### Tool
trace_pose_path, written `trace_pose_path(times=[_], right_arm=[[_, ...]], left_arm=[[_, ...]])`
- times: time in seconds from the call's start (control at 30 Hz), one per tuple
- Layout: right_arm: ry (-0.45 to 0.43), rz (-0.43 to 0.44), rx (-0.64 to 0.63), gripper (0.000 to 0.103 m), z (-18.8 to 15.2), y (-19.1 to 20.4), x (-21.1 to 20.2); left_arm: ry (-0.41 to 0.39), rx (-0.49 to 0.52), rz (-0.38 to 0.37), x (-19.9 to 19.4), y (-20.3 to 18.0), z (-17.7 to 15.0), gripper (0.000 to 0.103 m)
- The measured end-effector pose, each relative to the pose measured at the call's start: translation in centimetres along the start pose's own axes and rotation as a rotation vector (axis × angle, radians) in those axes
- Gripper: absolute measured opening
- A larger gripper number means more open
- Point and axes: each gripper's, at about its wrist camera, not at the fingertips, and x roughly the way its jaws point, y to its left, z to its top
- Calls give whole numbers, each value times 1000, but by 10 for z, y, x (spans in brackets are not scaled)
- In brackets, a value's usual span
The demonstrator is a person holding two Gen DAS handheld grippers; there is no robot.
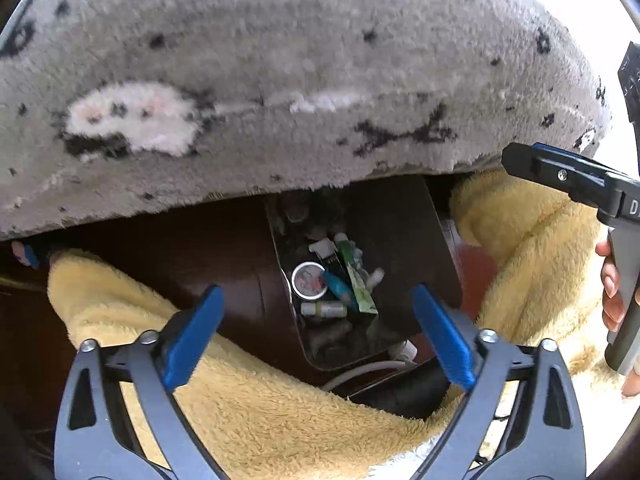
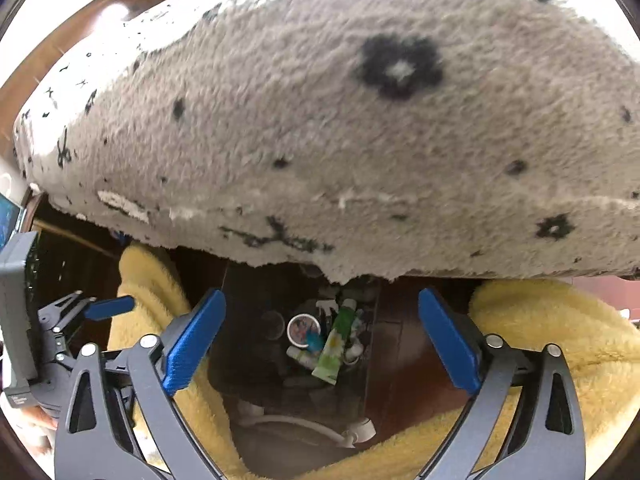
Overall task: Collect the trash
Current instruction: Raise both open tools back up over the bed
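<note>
A dark, narrow bin (image 1: 400, 240) (image 2: 240, 340) stands below a grey patterned blanket. It holds trash: a green tube (image 1: 358, 280) (image 2: 334, 344), a round lid (image 1: 308, 280) (image 2: 303, 329), a small white bottle (image 1: 323, 309) and other small pieces. My left gripper (image 1: 320, 334) is open and empty, above the bin. My right gripper (image 2: 320, 344) is open and empty, also above the bin; it also shows in the left wrist view (image 1: 560, 176). The left gripper shows at the left edge of the right wrist view (image 2: 108, 306).
A grey fluffy blanket (image 1: 280, 80) (image 2: 360, 140) with black marks hangs over the top. A yellow fleece blanket (image 1: 260, 400) (image 2: 560, 340) lies around the bin. White cables (image 2: 300, 424) lie on the dark wooden floor (image 1: 180, 240).
</note>
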Motion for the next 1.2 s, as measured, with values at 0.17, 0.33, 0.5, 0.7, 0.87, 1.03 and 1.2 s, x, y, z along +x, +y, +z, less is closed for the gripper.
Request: trace_pose_path(times=[0.17,0.33,0.5,0.7,0.87,1.03,1.2], right_arm=[[-35,-20,-5,99,6,-3,-13],[-82,-17,8,99,13,-11,-30],[-136,-25,14,99,21,-15,-50],[-226,-56,5,99,39,-22,-82],[-293,-96,-14,99,59,-25,-104],[-343,-129,-34,99,79,-23,-118],[-365,-146,-65,99,98,-21,-123]], left_arm=[[-55,9,9,-23,1,6,95],[-122,18,33,-49,1,14,95],[-199,10,61,-78,5,27,95],[-281,-1,79,-106,10,49,95],[-338,-2,105,-125,15,71,95],[-392,-8,115,-138,18,96,95],[-430,-2,120,-147,18,118,95]])
